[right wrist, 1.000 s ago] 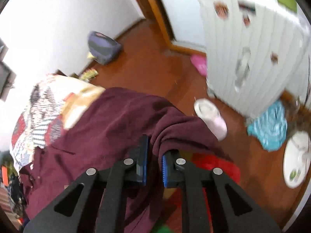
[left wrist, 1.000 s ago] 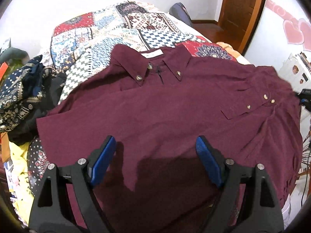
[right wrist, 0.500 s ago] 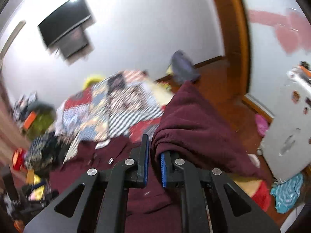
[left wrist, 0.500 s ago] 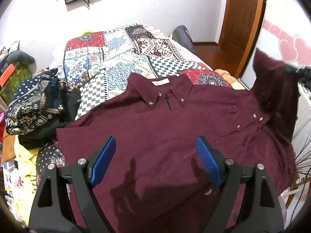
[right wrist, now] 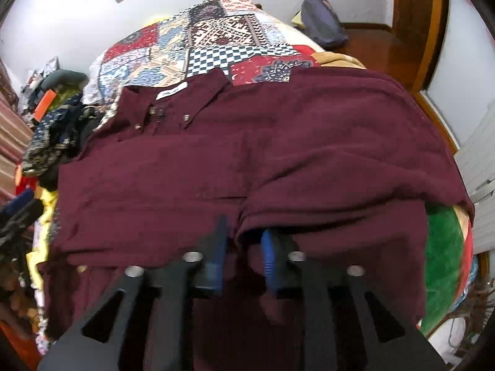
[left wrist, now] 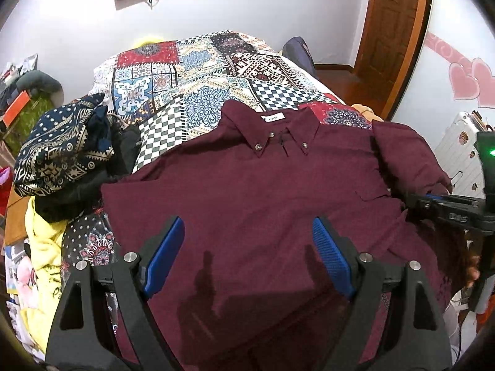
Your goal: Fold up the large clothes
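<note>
Shirt (left wrist: pixel 247 191) lies spread on the bed (left wrist: pixel 198 71), its sleeve (right wrist: pixel 340 160) folded over at the bed's right edge. Right claw (right wrist: pixel 241 247), angled down, has just been opening, sleeve hem loose between its pads; left claw (left wrist: pixel 247 253) hovers wide, empty.

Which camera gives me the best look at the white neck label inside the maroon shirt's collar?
The left wrist view: the white neck label sits sharp and almost level inside the collar of the maroon button-down shirt, with dark print visible. The right wrist view shows the label too, but tilted and blurred, its print unreadable.
</note>
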`<state>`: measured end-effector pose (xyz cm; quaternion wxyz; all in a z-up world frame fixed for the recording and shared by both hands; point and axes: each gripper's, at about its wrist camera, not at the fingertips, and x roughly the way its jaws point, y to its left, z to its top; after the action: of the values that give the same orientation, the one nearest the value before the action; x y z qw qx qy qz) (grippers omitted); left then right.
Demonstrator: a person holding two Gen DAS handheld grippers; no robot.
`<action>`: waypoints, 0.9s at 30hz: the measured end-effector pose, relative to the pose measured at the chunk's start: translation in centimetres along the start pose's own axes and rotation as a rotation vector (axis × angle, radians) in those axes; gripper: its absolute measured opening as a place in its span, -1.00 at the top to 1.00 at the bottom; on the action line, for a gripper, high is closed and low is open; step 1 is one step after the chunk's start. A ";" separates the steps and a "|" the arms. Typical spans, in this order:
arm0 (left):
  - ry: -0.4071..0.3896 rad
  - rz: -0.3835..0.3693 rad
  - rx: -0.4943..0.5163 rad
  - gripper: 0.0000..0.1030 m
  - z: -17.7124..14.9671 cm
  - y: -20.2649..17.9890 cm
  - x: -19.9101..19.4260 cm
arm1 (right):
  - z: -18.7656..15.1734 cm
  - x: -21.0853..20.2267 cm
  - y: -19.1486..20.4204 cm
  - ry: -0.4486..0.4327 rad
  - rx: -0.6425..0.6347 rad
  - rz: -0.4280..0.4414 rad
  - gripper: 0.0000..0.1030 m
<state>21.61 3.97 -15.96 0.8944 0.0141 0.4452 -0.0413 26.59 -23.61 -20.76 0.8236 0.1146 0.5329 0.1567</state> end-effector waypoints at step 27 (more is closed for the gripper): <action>0.012 -0.011 -0.003 -0.63 1.9 -2.3 1.2 | -0.9 -0.3 -19.0 -0.161 0.761 0.040 -0.11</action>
<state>23.70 1.49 -15.76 0.8915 0.0103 0.4505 -0.0454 28.25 -41.27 -27.57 0.7584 0.4340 0.4841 -0.0458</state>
